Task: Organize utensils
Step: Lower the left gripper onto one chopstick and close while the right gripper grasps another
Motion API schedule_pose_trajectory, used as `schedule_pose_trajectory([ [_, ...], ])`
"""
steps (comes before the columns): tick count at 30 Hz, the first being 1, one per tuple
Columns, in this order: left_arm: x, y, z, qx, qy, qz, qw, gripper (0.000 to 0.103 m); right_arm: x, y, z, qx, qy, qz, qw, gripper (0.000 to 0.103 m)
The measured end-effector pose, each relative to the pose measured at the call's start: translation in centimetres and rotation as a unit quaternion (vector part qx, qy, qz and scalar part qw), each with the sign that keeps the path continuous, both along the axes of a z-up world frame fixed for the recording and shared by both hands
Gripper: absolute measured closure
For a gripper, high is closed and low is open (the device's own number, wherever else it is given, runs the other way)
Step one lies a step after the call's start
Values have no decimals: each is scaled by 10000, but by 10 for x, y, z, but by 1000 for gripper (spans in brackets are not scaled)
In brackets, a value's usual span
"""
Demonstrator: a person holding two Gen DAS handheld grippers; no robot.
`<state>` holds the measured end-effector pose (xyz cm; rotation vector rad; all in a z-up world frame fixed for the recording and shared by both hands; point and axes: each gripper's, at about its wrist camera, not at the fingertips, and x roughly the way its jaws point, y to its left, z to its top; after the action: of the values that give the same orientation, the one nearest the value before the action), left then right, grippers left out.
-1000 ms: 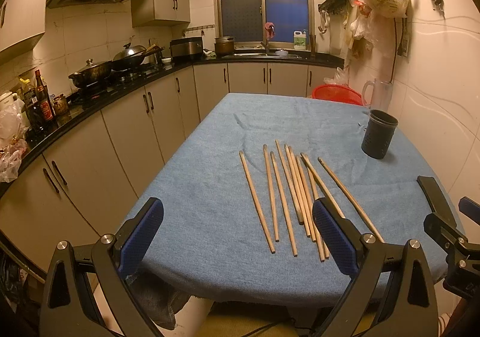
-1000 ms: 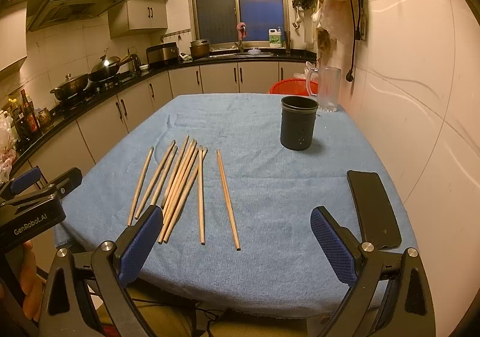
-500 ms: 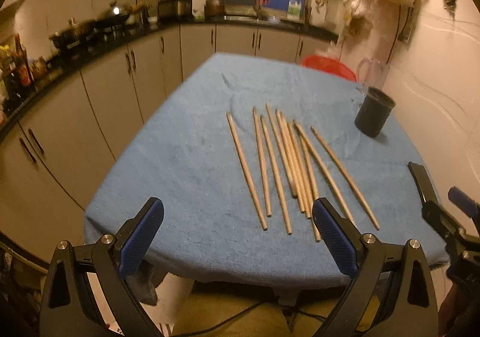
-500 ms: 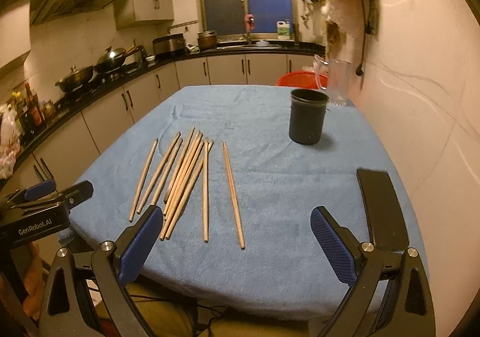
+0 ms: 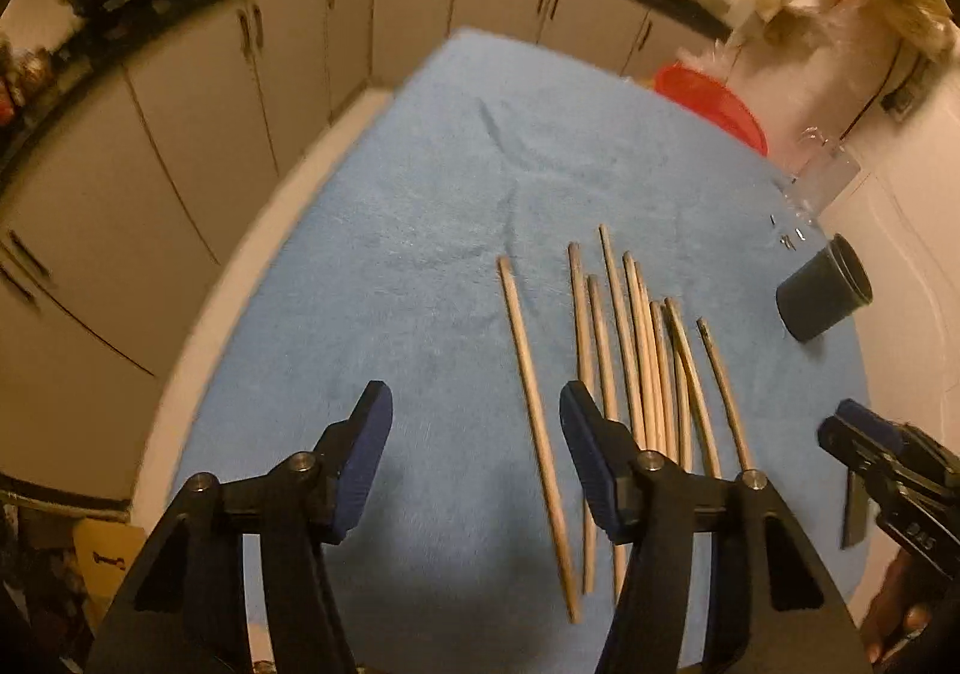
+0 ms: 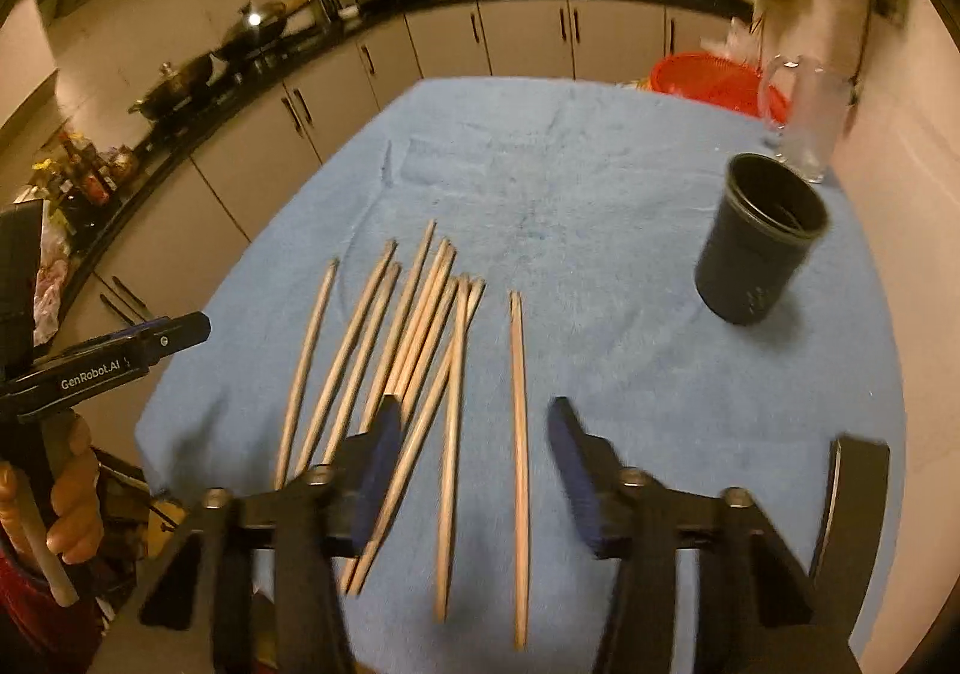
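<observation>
Now both grippers, left (image 5: 474, 455) and right (image 6: 471, 461), have narrowed and dipped over the chopsticks (image 6: 420, 338), seemingly gripping nothing yet

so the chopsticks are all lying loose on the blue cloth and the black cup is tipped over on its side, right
Not quite. The black cup stands upright with its open mouth up, as the right wrist view shows. The rest holds: the chopsticks all lie loose on the blue cloth.
</observation>
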<state>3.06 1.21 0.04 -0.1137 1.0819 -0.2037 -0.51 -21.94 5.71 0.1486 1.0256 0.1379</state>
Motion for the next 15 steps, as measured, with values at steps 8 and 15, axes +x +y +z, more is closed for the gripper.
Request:
schedule_pose_trajectory([
  [8, 55, -17, -31, -105, 665, 95, 9977, 64, 56, 1, -28, -59, 515, 54, 9986, 67],
  [15, 91, -36, -47, -72, 930, 24, 9956, 64, 88, -3, -54, -110, 891, 18, 9960, 71],
])
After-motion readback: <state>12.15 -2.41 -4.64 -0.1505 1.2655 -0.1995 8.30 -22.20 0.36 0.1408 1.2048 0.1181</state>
